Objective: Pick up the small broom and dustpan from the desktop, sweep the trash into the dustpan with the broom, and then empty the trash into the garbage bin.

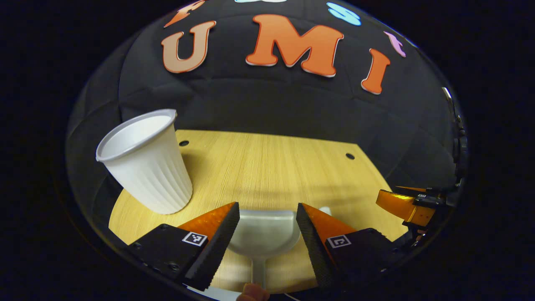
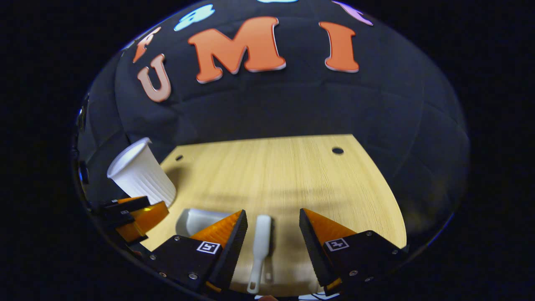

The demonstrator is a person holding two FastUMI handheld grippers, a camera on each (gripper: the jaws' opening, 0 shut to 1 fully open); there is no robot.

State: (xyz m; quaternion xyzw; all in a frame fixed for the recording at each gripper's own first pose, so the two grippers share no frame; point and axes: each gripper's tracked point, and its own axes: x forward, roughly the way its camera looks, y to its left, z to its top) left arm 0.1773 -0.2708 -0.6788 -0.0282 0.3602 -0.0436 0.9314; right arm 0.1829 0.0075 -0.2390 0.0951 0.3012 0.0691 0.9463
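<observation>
While you hold both tools low over the desktop: nothing is gripped on either side
Left gripper [image 1: 267, 215]: your jaws stand wide apart, with the dustpan between the fingers but clear of both
Dustpan [image 1: 263, 234]: lies flat on the wooden desktop [image 1: 271, 167], pale scoop facing away from you, its thin handle running back toward the bottom edge of the left gripper view; in the right gripper view it sits behind your right tool's left finger, partly hidden [image 2: 196, 219]
Right gripper [image 2: 272, 219]: jaws wide apart as well, holding nothing; the broom lies between the fingers, touching neither
Broom [image 2: 261, 246]: small white brush, flat on the desktop [image 2: 292, 175], lengthwise along your line of sight, its loop end nearest you
Garbage bin [image 1: 146, 163]: white ribbed cup, upright at the left side of the desk, well apart from the dustpan; also seen at left in the right gripper view [image 2: 140, 173]
Tools relative to each other: your right gripper appears at the far right edge of the left gripper view [image 1: 407, 207], near the desk's edge
Trash: cannot tell where it lies
</observation>
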